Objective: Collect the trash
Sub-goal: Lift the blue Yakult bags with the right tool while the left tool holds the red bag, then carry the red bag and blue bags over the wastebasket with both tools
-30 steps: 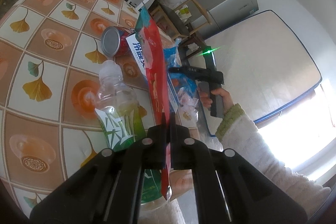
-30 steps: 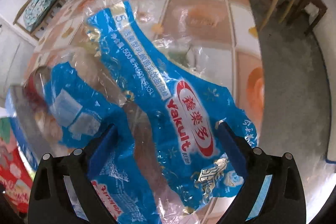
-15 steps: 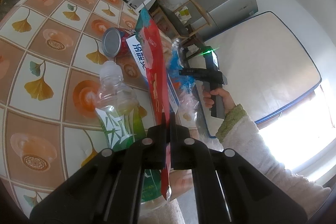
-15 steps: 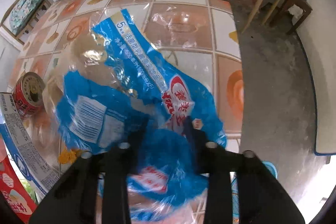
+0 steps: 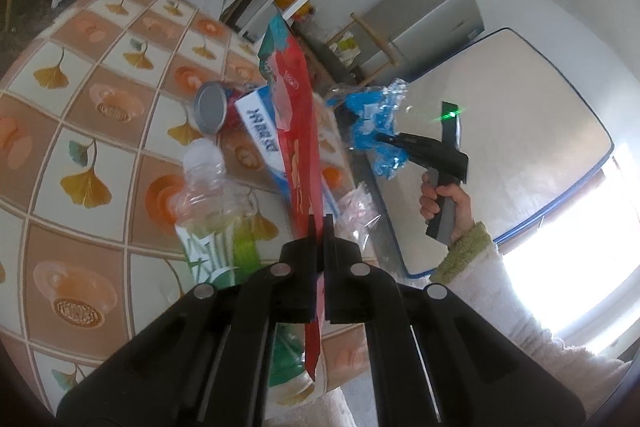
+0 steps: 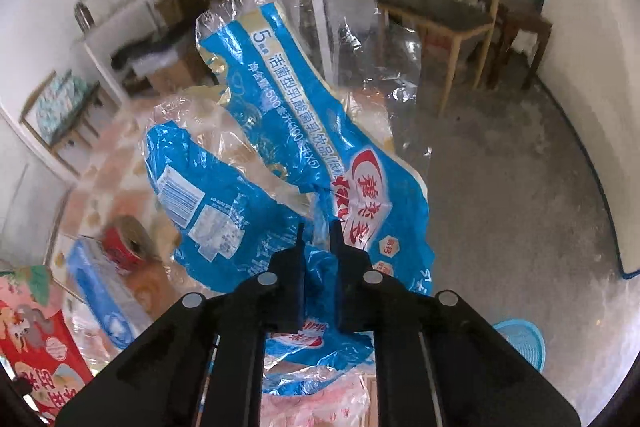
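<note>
Black fingers of the right hand-held gripper (image 6: 317,233) are pinched tight on the crinkly blue Yakult wrapper (image 6: 280,163), which hangs up off the worktop (image 5: 100,131) and fills the middle of the right wrist view. From the left wrist camera you can see that same wrapper bunched up right of center, with a hand (image 5: 448,203) in a fuzzy white sleeve with a green cuff gripping the handle at center right.

Over on the left hand-held gripper (image 5: 319,223), jaws are pressed together on a long red snack bag (image 5: 298,131), which stands up edge-on through the center of the frame.

Rest of the junk sits on the orange ginkgo-leaf tiled worktop: a clear plastic bottle (image 5: 212,187) with a green label lying just left of the red bag, a red can (image 5: 212,107) with a silver end above it, and a blue-and-white box (image 5: 260,135) touching the can. Bit of clear crumpled plastic (image 5: 356,211) lies just right of the red bag.

Bottom right of the right wrist view, a blue basket (image 6: 524,343) sits on the grey floor.
</note>
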Available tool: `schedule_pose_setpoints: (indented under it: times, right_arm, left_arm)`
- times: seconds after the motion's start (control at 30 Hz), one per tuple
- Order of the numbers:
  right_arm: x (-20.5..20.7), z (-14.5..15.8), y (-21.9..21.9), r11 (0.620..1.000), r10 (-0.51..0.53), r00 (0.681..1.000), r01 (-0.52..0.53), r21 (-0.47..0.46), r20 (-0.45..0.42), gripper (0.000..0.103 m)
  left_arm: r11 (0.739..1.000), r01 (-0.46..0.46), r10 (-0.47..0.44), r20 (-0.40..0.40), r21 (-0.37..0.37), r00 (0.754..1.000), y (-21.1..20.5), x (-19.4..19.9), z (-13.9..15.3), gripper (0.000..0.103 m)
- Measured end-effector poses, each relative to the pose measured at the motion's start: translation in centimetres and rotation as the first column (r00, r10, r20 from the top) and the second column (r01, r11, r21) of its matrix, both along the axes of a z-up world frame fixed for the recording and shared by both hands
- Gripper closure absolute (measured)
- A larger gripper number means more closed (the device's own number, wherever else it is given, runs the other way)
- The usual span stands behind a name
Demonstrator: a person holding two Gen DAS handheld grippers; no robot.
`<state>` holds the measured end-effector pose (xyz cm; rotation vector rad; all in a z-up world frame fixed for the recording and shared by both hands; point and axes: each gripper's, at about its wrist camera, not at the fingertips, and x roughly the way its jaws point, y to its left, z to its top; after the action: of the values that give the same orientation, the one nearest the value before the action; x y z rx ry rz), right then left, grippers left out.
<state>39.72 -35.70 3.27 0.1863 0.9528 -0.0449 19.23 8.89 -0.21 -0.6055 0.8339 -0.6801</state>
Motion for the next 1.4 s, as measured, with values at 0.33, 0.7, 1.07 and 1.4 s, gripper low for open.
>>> schedule_pose_setpoints:
  times: [0.33,0.7,1.07,1.4]
  right_arm:
    - [-11.1,6.1,-1.2,0.97,0.028,0.973,-0.081,0.229,0.228,0.095]
    - [-22.7,4.7,-3.8,0.907,-0.051,0.964,-0.065,0.416,0.261,0.095]
    - [-32.5,-2.6,-12.2,0.594,-0.222,0.945,-0.064,0.802,0.241,0.095]
    - [-38.0,-9.2,-18.9,0.613,-0.454,0.888,0.259,0.746,0.065,0.095]
  left_arm:
    - [0.999,0.035,-0.034,0.138,-0.007,0.99,-1.5,-2.2,3.5,0.103]
    - [0.986,0.164,-0.168,0.194,0.035,0.967,-6.7,-3.0,6.9,0.103]
    - [0.907,0.403,-0.42,0.168,0.125,0.892,-20.0,-2.6,8.8,0.103]
    - [0.741,0.616,-0.639,-0.003,0.267,0.769,-37.6,-1.8,4.9,0.103]
